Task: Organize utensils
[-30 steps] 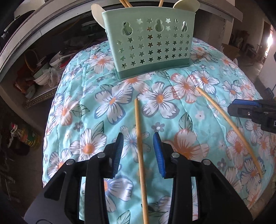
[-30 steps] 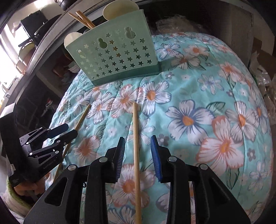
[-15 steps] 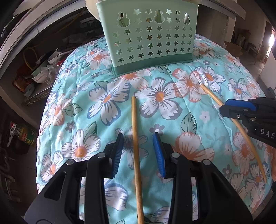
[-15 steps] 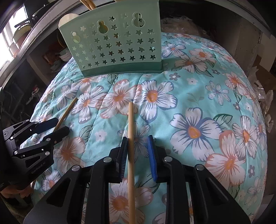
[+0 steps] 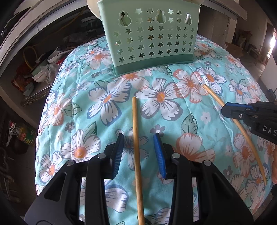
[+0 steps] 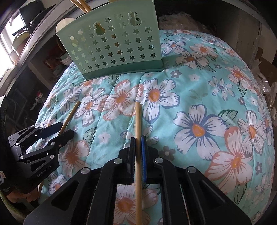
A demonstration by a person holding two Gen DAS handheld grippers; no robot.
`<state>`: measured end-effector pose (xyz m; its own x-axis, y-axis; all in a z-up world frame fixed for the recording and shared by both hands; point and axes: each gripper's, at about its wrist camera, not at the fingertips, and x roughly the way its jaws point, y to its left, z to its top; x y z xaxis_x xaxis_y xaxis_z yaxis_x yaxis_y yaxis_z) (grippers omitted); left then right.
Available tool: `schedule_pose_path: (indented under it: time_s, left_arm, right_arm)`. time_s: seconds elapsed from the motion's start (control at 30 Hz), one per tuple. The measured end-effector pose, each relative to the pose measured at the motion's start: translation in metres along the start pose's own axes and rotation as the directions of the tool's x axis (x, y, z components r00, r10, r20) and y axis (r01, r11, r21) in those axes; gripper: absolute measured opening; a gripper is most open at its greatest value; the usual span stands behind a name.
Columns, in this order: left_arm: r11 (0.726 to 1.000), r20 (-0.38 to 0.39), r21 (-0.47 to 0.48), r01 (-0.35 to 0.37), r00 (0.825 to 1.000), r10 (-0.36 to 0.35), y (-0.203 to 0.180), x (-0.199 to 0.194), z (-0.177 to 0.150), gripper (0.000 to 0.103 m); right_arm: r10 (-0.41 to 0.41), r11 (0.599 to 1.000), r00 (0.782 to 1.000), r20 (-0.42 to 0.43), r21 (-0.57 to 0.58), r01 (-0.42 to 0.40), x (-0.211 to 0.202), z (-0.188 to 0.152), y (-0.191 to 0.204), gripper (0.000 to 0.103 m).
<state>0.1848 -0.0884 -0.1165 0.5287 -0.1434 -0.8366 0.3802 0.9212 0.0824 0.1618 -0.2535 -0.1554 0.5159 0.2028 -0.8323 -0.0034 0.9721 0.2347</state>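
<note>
Two bamboo chopsticks lie on a floral quilt [image 5: 190, 121]. In the left wrist view one chopstick [image 5: 136, 147] runs between the blue pads of my left gripper [image 5: 138, 138]. That gripper is open, with a gap on each side of the stick. In the right wrist view my right gripper [image 6: 138, 140] is closing down on the other chopstick [image 6: 138, 119], and both pads press on it. Each view shows the other gripper: the right gripper [image 5: 230, 110] on its curved-looking chopstick [image 5: 245, 136], the left gripper [image 6: 58, 131] over its chopstick [image 6: 71, 114]. A mint star-holed utensil holder [image 5: 152, 39] [image 6: 114, 45] stands behind.
Chopsticks [image 6: 81, 4] and pale spoons [image 6: 64, 24] stand in the holder. A dark shelf with bowls [image 5: 38, 76] lies left of the quilt, and a bottle [image 5: 26, 136] stands below. A concrete pillar [image 6: 247, 29] rises at the back right. A hand [image 6: 15, 195] shows at the lower left.
My right gripper's jaws closed from wide apart onto the chopstick between them. Both grippers edged closer to the holder. The left jaws kept the same gap around their chopstick.
</note>
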Motion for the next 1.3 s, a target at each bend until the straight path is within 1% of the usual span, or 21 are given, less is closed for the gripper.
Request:
schedule_pose_path:
  time_s: [0.17, 0.23, 0.3, 0.33, 0.4, 0.53, 0.67, 0.83, 0.9, 0.93, 1.0, 1.17, 1.3]
  left_arm:
    - [1.0, 0.003, -0.003, 0.003, 1.0, -0.003, 0.001, 0.0, 0.0, 0.034]
    - [1.0, 0.007, -0.006, 0.011, 1.0, -0.011, 0.002, 0.0, 0.0, 0.032]
    - [1.0, 0.014, -0.012, 0.026, 1.0, -0.026, 0.003, -0.001, -0.001, 0.021]
    - [0.999, 0.016, -0.019, 0.034, 0.999, -0.034, 0.005, -0.001, -0.002, 0.018]
    - [0.998, 0.018, -0.031, 0.047, 0.999, -0.046, 0.007, -0.001, -0.003, 0.006]
    - [0.996, 0.019, -0.059, 0.074, 0.997, -0.073, 0.013, -0.004, -0.007, 0.006]
    - [0.992, 0.004, -0.07, 0.107, 0.994, -0.107, 0.016, -0.01, -0.014, 0.005]
    - [0.98, -0.018, -0.107, 0.166, 0.985, -0.169, 0.025, -0.012, -0.012, 0.005]
    - [0.977, -0.026, -0.108, 0.186, 0.981, -0.19, 0.028, -0.011, -0.008, 0.008]
    - [0.976, -0.029, -0.104, 0.188, 0.981, -0.192, 0.028, -0.01, -0.005, 0.009]
    - [0.977, -0.035, -0.097, 0.192, 0.98, -0.196, 0.028, -0.009, 0.0, 0.017]
    - [0.98, -0.059, -0.067, 0.188, 0.98, -0.192, 0.022, 0.001, 0.01, 0.019]
    - [0.98, -0.079, -0.071, 0.188, 0.978, -0.193, 0.021, 0.015, 0.016, 0.019]
  right_arm:
    - [0.003, 1.0, 1.0, -0.002, 0.005, -0.003, 0.001, 0.0, -0.001, 0.007]
    - [0.004, 1.0, 1.0, -0.002, 0.008, -0.004, 0.001, -0.001, -0.002, 0.007]
    - [0.004, 1.0, 1.0, -0.004, 0.008, -0.004, 0.001, -0.001, -0.001, 0.007]
    - [0.004, 1.0, 1.0, -0.005, 0.01, -0.004, 0.001, -0.001, -0.001, 0.007]
    - [0.005, 1.0, 1.0, -0.005, 0.012, -0.005, 0.0, -0.001, -0.001, 0.007]
    - [0.02, 1.0, 1.0, -0.008, 0.02, -0.02, -0.002, -0.003, -0.001, 0.007]
    - [0.039, 0.999, 0.999, -0.015, 0.026, -0.039, -0.006, -0.006, -0.003, 0.007]
    - [0.093, 0.995, 0.995, -0.046, 0.043, -0.092, -0.005, 0.0, -0.009, 0.008]
    - [0.108, 0.993, 0.993, -0.049, 0.042, -0.106, -0.005, 0.005, -0.01, 0.009]
    - [0.113, 0.993, 0.992, -0.05, 0.041, -0.111, -0.005, 0.007, -0.01, 0.009]
    - [0.12, 0.992, 0.991, -0.05, 0.04, -0.118, -0.003, 0.012, -0.01, 0.014]
    - [0.125, 0.992, 0.991, -0.054, 0.026, -0.124, 0.004, 0.022, -0.008, 0.015]
    - [0.13, 0.991, 0.99, -0.059, 0.024, -0.129, 0.013, 0.028, -0.009, 0.015]
